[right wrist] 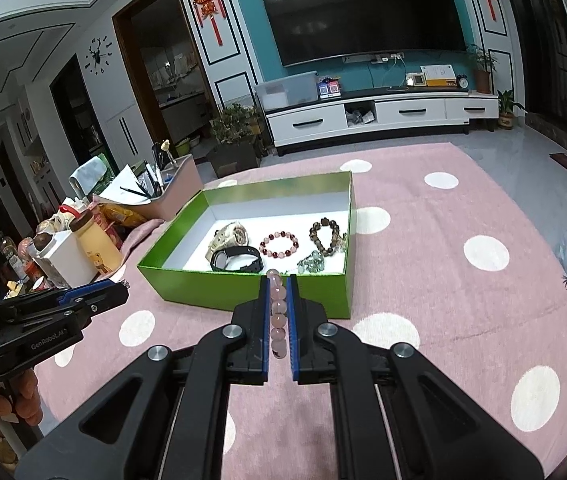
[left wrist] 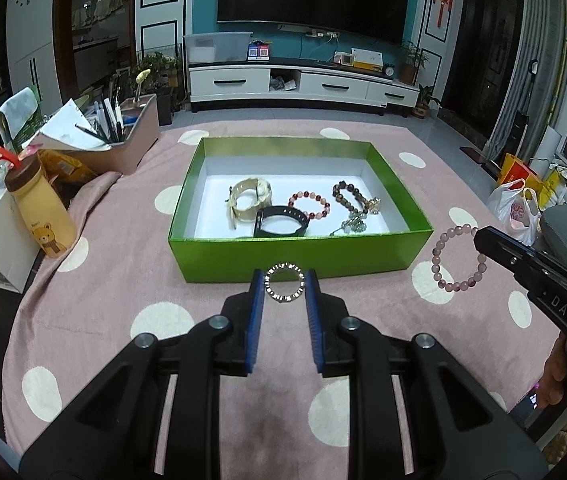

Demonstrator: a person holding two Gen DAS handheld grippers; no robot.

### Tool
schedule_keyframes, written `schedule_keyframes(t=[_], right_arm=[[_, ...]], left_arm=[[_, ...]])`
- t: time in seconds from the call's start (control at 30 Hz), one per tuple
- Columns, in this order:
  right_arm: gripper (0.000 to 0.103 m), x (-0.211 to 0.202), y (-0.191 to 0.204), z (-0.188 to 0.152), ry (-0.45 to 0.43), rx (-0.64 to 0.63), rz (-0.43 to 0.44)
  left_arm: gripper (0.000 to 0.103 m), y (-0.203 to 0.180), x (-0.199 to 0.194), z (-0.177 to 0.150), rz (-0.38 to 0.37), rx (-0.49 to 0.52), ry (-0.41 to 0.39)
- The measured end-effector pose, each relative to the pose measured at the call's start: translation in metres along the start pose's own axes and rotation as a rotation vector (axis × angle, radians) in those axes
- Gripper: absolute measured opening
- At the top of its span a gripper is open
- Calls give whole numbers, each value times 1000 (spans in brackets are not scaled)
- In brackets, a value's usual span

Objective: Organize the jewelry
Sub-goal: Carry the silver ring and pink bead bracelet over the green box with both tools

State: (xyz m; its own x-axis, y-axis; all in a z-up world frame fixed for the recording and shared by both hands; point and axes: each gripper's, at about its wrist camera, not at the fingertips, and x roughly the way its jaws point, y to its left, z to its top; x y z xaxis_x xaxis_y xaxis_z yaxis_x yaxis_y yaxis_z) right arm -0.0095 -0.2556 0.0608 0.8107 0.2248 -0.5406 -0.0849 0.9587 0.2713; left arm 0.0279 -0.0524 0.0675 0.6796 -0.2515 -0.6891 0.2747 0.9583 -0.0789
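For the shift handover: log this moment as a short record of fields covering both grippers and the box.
left gripper: shut on small sparkling silver ring
right gripper: shut on pale pink bead bracelet
green cardboard box: open, on pink dotted cloth
box contents: beige watch, black band, red-and-pink bead bracelet, brown bead bracelet, green-grey piece

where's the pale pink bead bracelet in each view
Left wrist view: the pale pink bead bracelet hangs at the right edge from the right gripper, beside the green box.
Right wrist view: it sits bottom centre, edge-on between that gripper's blue pads.
Shared landmark: the green box, behind the bracelet.
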Motion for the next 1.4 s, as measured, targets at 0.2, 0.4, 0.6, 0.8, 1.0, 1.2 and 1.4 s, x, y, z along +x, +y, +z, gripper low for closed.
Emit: schedule_keyframes(t=[0.2,0.4,0.6,0.8,1.0,1.2,1.4], right_arm=[[7,1,1,6,-13,-2,10],[7,2,0,11,-21,-3,14],[7,4,3,19,-33,-15,18],[7,10,4,27,-44,-23,22],[7,16,3,34,-51,-22,21],[7,18,2,36,-48,-21,20],[7,23,1,39,-49,-20,17]], left_arm=[[20,-6,-1,10,-6,16,-18],[20,-11,1,16,-15,26,-24],[20,-14,4,24,-23,35,-31],[20,-16,6,35,-22,45,-48],[20,-17,9,43,-22,47,-61],[20,-19,13,49,-25,51,-66],[20,-20,17,57,-25,58,-70]])
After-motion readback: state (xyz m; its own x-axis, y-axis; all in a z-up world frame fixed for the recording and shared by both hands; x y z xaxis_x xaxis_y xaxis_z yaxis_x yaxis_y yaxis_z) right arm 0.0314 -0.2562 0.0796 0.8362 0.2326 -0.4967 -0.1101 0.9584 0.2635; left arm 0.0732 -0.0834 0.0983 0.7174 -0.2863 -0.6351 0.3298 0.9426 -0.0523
